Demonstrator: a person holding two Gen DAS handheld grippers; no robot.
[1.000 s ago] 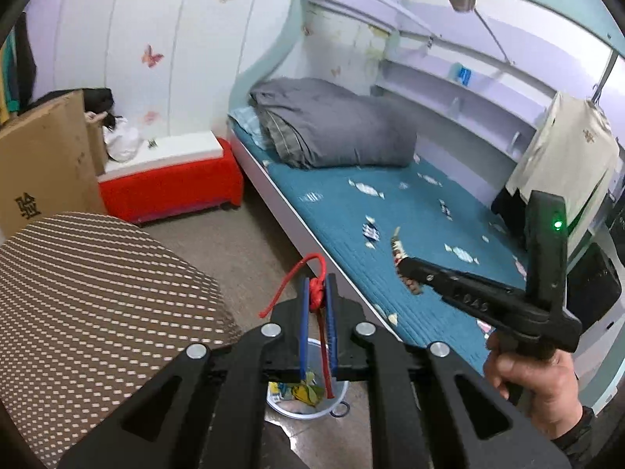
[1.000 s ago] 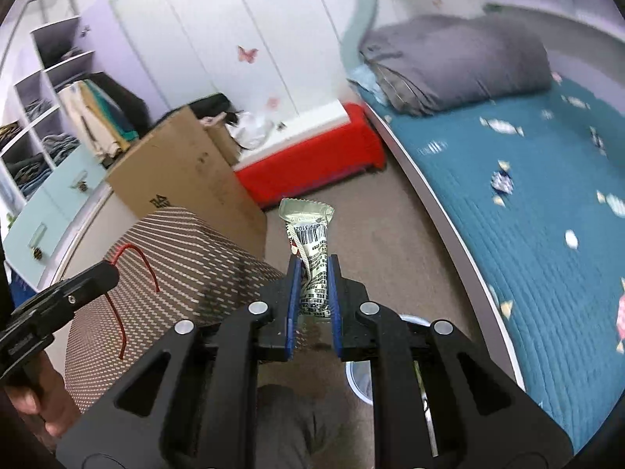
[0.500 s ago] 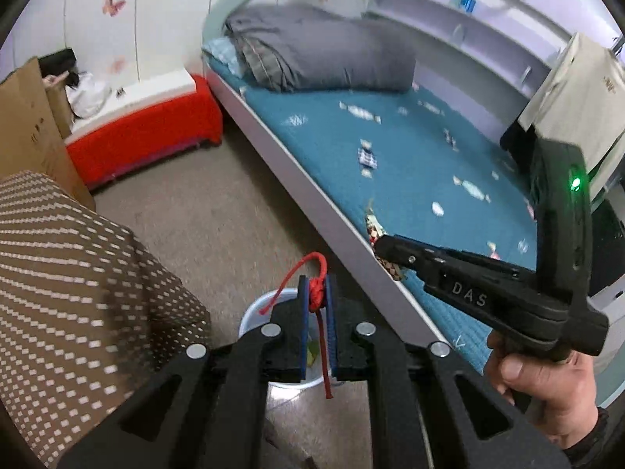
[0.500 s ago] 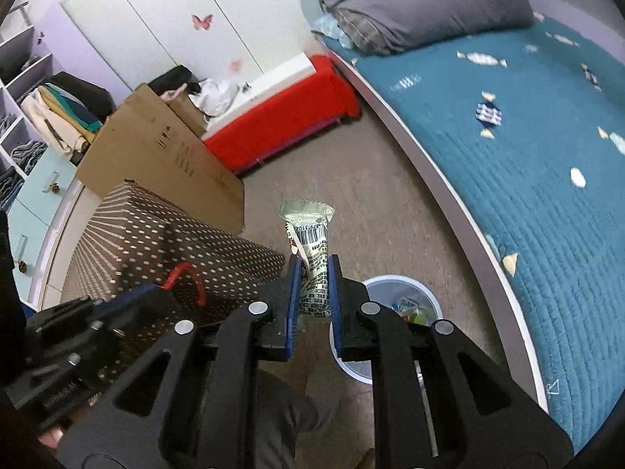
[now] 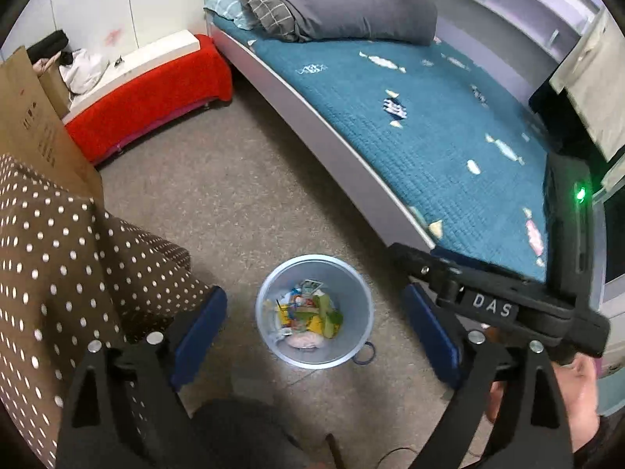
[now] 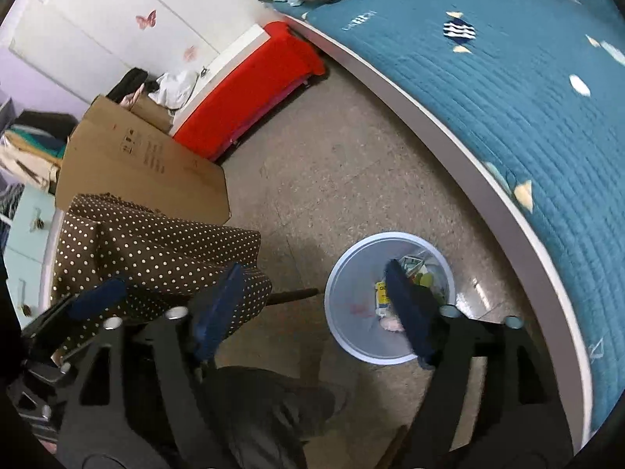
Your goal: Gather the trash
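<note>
Left wrist view: our left gripper (image 5: 314,324) has just spread its fingers, nothing between them, above the bin (image 5: 351,293) on the floor; our right gripper (image 6: 312,305) likewise, empty; trash (image 5: 308,312) lies inside.

Bare floor (image 5: 250,195) lay open between bed (image 5: 351,148) and dotted brown fabric (image 5: 58,273). Bin (image 5: 353,301) stood on it, mouth uncovered, near bed edge. Left gripper (image 5: 314,328) jaws spread wide above bin, nothing between. Right gripper (image 5: 437,273) crowded right side, just beside. Red bench (image 5: 156,90) and cardboard (image 5: 35,129) closed far end.
</note>
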